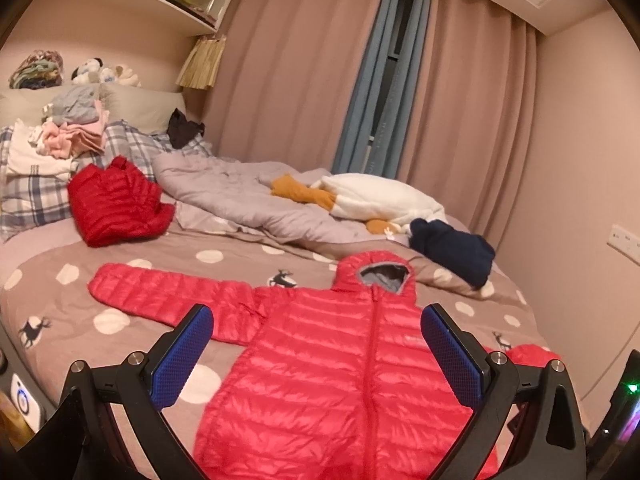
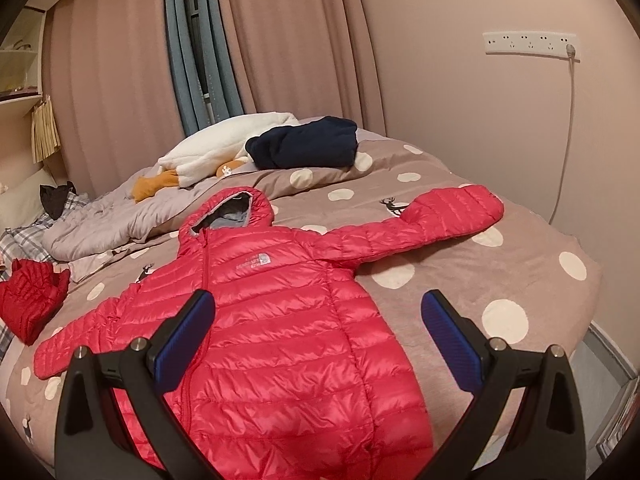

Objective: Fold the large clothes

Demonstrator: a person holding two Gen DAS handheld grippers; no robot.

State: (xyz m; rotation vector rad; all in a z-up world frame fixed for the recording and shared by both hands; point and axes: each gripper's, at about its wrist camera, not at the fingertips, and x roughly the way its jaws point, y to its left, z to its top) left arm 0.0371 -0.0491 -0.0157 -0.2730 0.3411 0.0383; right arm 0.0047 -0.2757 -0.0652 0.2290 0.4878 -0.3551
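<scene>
A red hooded puffer jacket [image 1: 340, 364] [image 2: 280, 320] lies flat and face up on the bed, zipped, hood toward the curtains, both sleeves spread out to the sides. In the left wrist view my left gripper [image 1: 316, 316] hovers above the jacket's chest, open, with nothing between its blue pads [image 1: 184, 356]. In the right wrist view my right gripper [image 2: 318, 302] hangs open over the jacket's right side and the bare bedspread, also holding nothing. The jacket's lower hem is hidden behind the gripper bodies.
A brown spotted bedspread [image 2: 460, 280] covers the bed. A second red jacket [image 1: 116, 204] lies bunched at the left, a dark blue garment [image 1: 456, 250] and a white plush toy [image 1: 380, 196] sit beyond the hood. Folded clothes [image 1: 68, 140] are stacked on plaid pillows. A wall with a power strip [image 2: 528, 44] bounds the right.
</scene>
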